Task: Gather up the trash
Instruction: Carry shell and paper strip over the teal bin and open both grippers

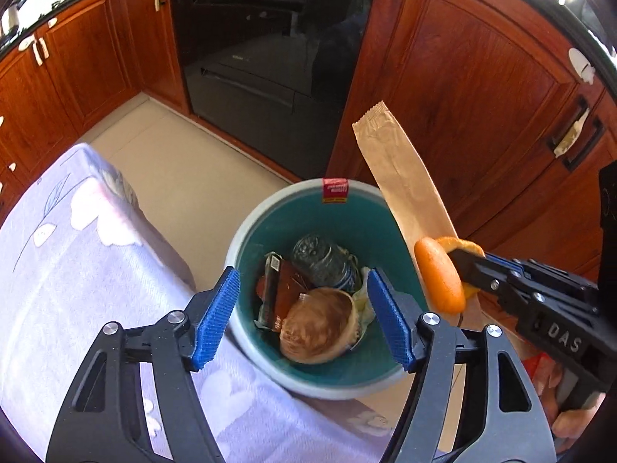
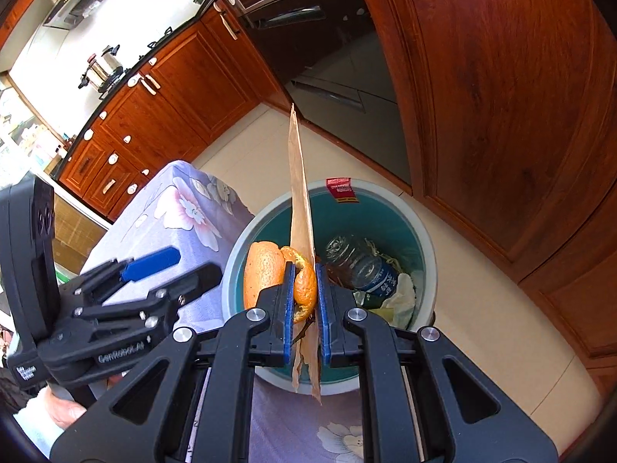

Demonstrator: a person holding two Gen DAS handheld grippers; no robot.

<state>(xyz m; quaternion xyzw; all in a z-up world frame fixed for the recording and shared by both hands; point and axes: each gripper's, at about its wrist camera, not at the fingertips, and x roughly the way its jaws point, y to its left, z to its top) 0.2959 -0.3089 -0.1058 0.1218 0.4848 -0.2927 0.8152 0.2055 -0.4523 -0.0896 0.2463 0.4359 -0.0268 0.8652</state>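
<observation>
A round teal trash bin [image 1: 246, 227] with a grey rim [image 2: 428, 254] stands on the floor beside the table. It holds a crushed plastic bottle [image 1: 326, 260], a brown wrapper [image 1: 283, 289], a round tan lid or bun [image 1: 318, 326] and crumpled paper. My right gripper [image 2: 304, 301] is shut on orange peel [image 2: 266, 274] and a long brown paper bag [image 2: 299, 193], held over the bin; both show in the left wrist view, peel [image 1: 439, 276] and bag [image 1: 401, 177]. My left gripper [image 1: 302, 318] is open and empty above the bin's near rim.
A table with a lilac floral cloth [image 1: 77, 262] lies left of the bin. Wooden cabinets [image 1: 482, 88] and a black oven [image 1: 270, 58] stand behind it. Beige floor tiles [image 1: 181, 166] lie between. A pot [image 2: 104, 67] sits on the far stove.
</observation>
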